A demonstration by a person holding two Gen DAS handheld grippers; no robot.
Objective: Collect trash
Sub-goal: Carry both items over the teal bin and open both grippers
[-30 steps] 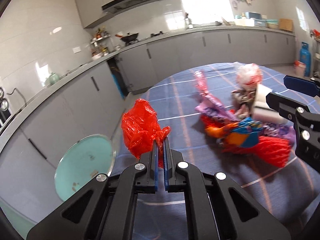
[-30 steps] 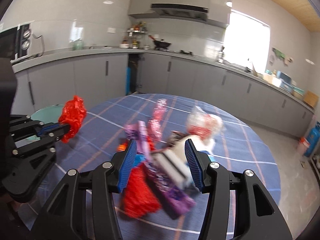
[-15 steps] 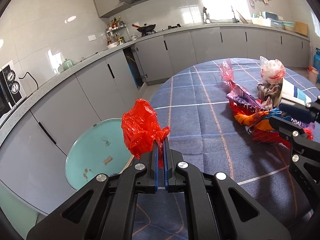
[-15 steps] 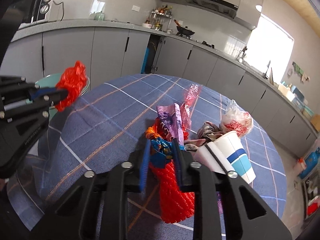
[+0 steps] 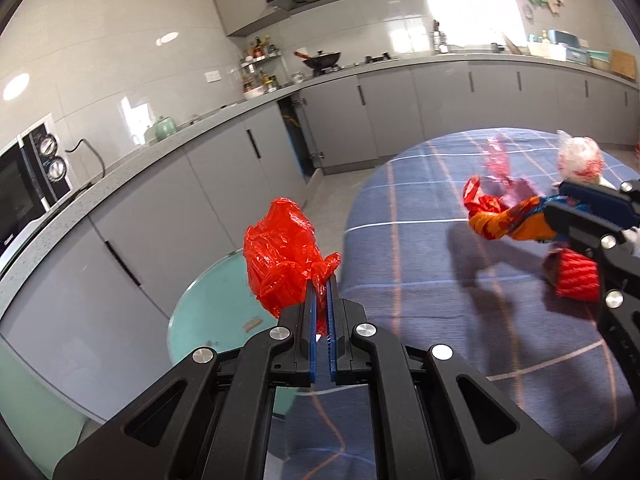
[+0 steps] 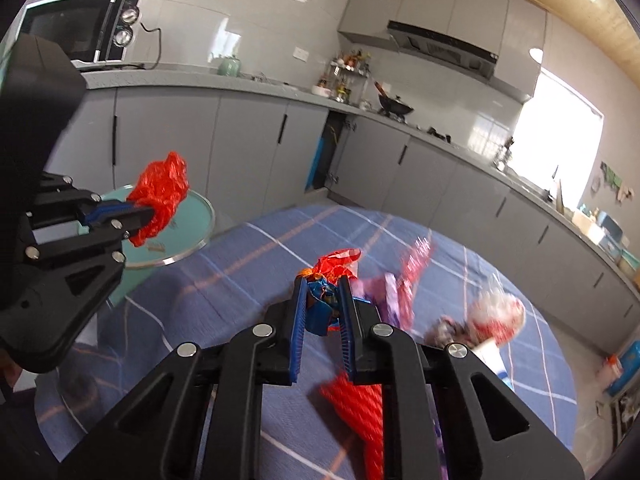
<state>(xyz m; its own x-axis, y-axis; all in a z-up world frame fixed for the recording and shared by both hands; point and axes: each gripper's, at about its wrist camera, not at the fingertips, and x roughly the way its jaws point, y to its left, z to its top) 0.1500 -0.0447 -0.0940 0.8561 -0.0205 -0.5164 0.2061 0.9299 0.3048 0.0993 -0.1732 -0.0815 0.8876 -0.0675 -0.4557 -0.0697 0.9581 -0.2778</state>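
My left gripper (image 5: 320,280) is shut on a crumpled red plastic bag (image 5: 280,256), held in the air over the edge of a round glass side table (image 5: 208,320). The right wrist view shows the left gripper (image 6: 140,212) and red bag (image 6: 160,196) at the left. My right gripper (image 6: 322,280) is closing, its pads pressing on an orange, blue and red snack wrapper (image 6: 320,304) lifted above the blue checked tablecloth (image 6: 248,248). The left wrist view shows the right gripper (image 5: 554,200) with that wrapper (image 5: 508,220) at the right.
More trash lies on the cloth: red mesh netting (image 6: 360,408), a pink cellophane wrapper (image 6: 416,264), a purple wrapper (image 6: 388,292), a clear bag with red print (image 6: 496,316) and a paper cup (image 6: 492,356). Grey cabinets (image 5: 340,120) run behind.
The right jaws closed from wide around the pile onto the snack wrapper and lifted it leftwards. My left gripper carried the red bag left, off the table and over the glass side table.
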